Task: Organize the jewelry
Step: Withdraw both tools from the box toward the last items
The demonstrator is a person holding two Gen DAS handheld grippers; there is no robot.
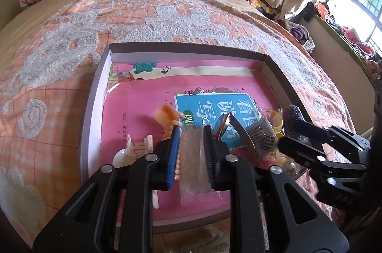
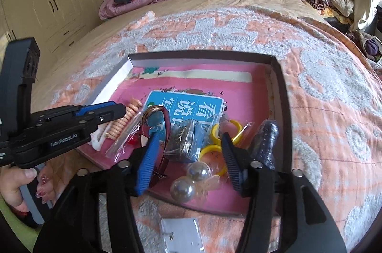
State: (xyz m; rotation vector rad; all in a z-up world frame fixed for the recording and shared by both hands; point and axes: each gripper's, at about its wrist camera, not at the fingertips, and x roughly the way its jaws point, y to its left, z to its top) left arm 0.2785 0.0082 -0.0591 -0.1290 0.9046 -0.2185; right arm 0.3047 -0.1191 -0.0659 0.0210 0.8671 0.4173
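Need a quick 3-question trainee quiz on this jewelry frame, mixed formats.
1. True or false: the right gripper is open.
2. How many silver balls are in view?
3. What lies under the jewelry inside the box? A) a towel B) a pink book C) a mirror

Key: 1 true; 2 two; 3 B.

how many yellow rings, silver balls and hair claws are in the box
yellow rings: 3
silver balls: 2
hair claws: 2, one orange and one white
total: 7
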